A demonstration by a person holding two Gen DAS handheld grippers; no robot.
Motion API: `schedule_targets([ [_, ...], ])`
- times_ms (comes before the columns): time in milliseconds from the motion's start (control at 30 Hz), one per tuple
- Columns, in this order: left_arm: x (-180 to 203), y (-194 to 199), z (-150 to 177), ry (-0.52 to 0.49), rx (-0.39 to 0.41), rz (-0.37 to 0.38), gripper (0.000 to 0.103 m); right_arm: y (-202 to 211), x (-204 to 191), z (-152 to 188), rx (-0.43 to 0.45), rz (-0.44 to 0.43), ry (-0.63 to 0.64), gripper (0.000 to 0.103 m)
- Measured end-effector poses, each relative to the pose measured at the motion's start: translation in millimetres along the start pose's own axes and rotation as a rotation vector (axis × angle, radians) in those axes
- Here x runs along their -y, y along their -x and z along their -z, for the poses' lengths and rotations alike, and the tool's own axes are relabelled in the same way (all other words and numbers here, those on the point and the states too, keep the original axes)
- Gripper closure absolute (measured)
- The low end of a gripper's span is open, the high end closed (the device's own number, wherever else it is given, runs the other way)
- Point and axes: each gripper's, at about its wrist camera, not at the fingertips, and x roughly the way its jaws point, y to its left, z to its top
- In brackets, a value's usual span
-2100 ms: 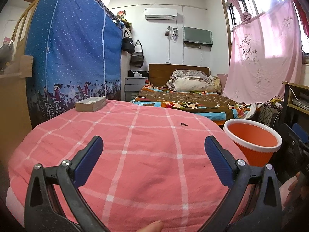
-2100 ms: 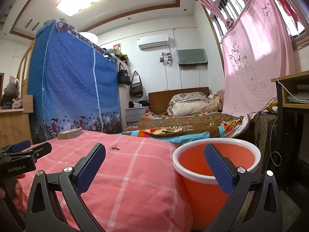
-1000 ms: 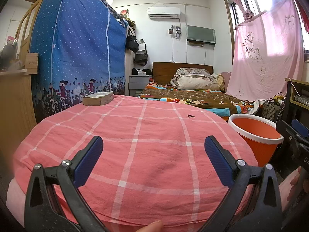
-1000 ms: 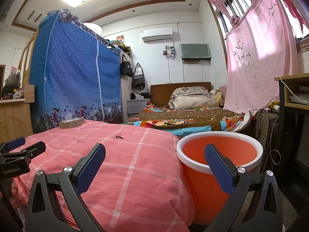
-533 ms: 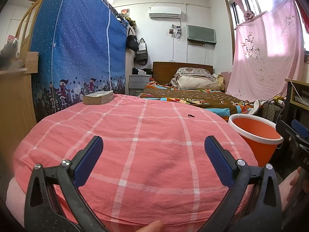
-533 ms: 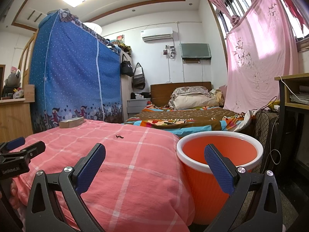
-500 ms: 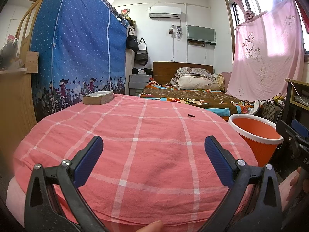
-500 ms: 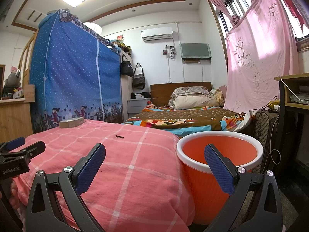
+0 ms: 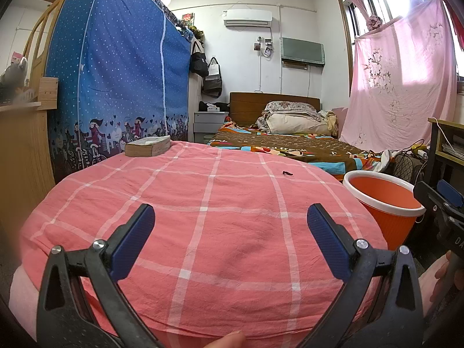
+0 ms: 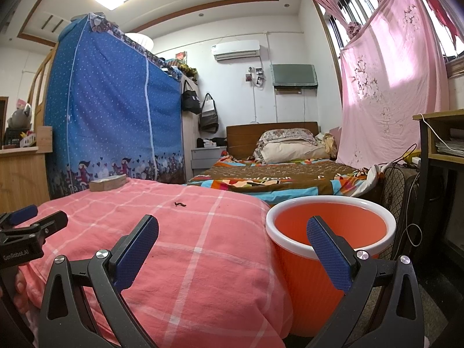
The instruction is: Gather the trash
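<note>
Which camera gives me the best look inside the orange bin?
The right wrist view. The orange bin sits close, just beyond the right gripper, with its white rim and inner wall visible. In the left wrist view the bin is smaller, off to the right edge beside the pink-covered table.
</note>
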Motion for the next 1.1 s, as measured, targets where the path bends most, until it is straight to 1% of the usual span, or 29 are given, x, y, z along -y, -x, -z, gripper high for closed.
schedule_targets([
  [1100, -1.9, 1.3, -1.3, -0.006, -0.005, -0.002, 0.000, 0.2, -0.4, -0.7, -0.001, 0.000, -0.001, 0.000],
])
